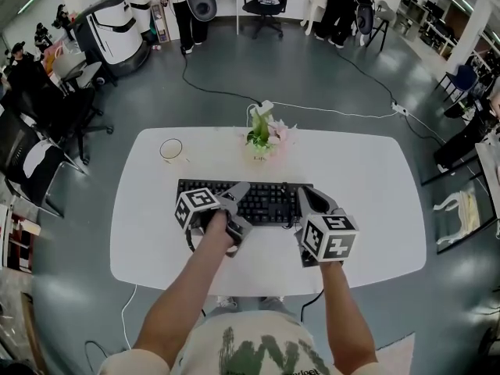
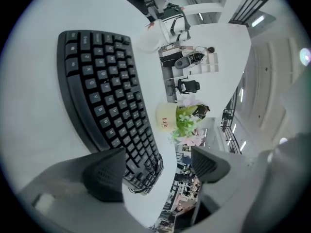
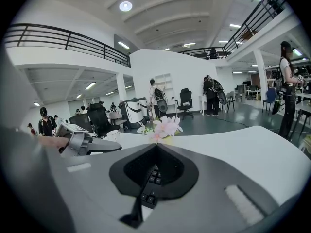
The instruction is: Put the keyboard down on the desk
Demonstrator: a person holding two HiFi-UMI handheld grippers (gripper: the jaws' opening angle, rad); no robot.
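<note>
Keyboard [image 1: 258, 201] is down, lying flat mid-frame on the white desk [image 1: 375, 194]. My left gripper [image 2: 158, 164] sits at its left end with the jaws spread wide; one jaw is just beside the keyboard's corner, the other well off it over bare desk. My right gripper [image 3: 154, 166] is at the right end, jaws drawn almost together, black keys showing through the narrow slit. I can't tell if they pinch it. Flower pot [image 1: 262, 139] just above the keyboard, cup [image 1: 171, 149] upper left.
</note>
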